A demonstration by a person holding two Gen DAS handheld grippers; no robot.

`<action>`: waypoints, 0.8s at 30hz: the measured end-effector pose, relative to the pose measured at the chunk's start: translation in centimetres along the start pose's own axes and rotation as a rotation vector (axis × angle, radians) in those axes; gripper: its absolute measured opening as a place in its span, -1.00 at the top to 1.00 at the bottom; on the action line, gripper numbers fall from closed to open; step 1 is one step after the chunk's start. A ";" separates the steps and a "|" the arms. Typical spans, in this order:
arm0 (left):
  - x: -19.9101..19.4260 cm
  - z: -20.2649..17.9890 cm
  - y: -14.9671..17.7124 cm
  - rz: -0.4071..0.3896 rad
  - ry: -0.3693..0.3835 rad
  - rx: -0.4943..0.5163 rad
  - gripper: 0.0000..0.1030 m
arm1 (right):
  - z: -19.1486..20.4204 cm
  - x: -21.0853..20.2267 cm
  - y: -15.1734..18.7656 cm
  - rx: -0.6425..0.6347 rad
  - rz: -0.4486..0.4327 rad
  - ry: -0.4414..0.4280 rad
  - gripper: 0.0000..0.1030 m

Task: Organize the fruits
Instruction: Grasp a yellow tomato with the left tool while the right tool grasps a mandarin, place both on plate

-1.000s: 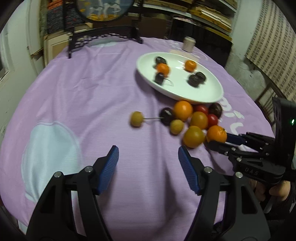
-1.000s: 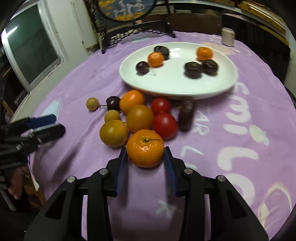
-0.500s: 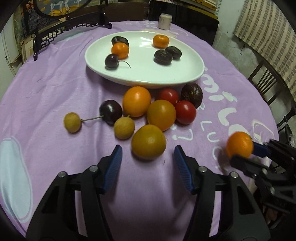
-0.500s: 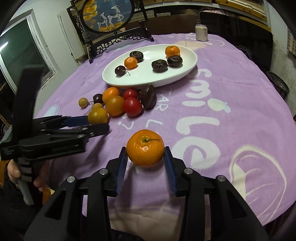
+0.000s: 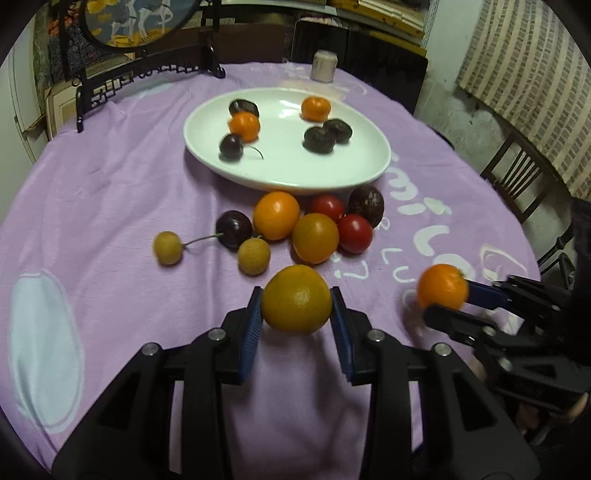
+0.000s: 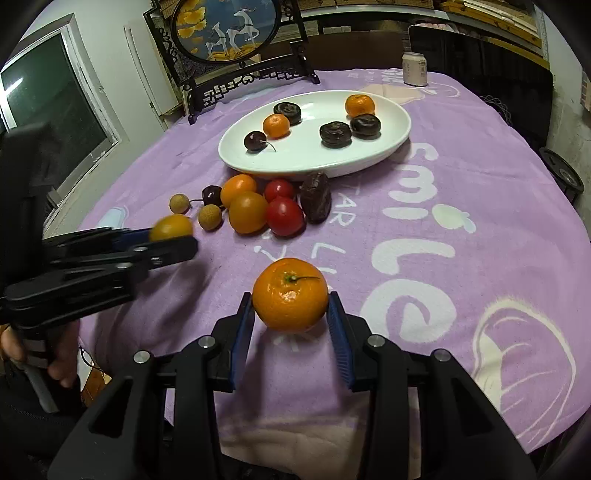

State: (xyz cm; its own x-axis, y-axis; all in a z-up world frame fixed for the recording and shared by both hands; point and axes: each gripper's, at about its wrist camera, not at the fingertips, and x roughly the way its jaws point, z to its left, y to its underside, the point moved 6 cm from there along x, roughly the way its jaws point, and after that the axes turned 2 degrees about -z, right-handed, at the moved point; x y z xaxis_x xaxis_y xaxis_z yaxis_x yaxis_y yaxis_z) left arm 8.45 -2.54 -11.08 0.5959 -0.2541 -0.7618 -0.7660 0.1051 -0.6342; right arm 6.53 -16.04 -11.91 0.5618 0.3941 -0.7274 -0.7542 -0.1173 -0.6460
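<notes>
On the purple-clothed counter point(image 6: 480, 155), the white plate point(image 6: 400, 127) and the fruit cluster are unchanged. The yellow-orange fruit point(image 5: 296, 299), loose half a second ago, is now gripped by the left claw point(image 5: 296, 325); the tangerine point(image 6: 290, 294) is still held by the right claw point(image 6: 290, 325).

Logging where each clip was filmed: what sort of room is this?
Probably a home dining room: a round table under a purple printed cloth, a wooden chair beside it, and a framed deer-painting screen on a black carved stand.
</notes>
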 end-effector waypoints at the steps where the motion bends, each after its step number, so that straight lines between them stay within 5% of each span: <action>1: -0.5 0.2 -0.1 -0.007 0.003 -0.004 0.30 | 0.1 0.1 -0.2 -0.002 0.001 -0.003 0.22; 7: -2.2 1.9 -2.6 -0.051 -0.026 -0.008 0.30 | 0.1 -0.1 -3.0 -0.014 -0.035 -0.013 0.22; 13: -1.6 3.5 -8.9 -0.101 -0.091 -0.009 0.30 | -0.6 0.5 -8.5 -0.030 -0.081 0.003 0.22; 24: 8.0 5.2 -19.3 -0.022 -0.106 -0.131 0.30 | -2.5 7.1 -18.6 -0.117 -0.112 0.071 0.22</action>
State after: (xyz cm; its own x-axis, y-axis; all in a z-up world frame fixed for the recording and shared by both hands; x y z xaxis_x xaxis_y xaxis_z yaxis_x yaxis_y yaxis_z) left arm 29.27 -1.64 -5.57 0.6299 -0.1511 -0.7618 -0.7730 -0.0274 -0.6338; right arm 25.35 -13.37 -5.62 0.6656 0.3461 -0.6612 -0.6433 -0.1832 -0.7434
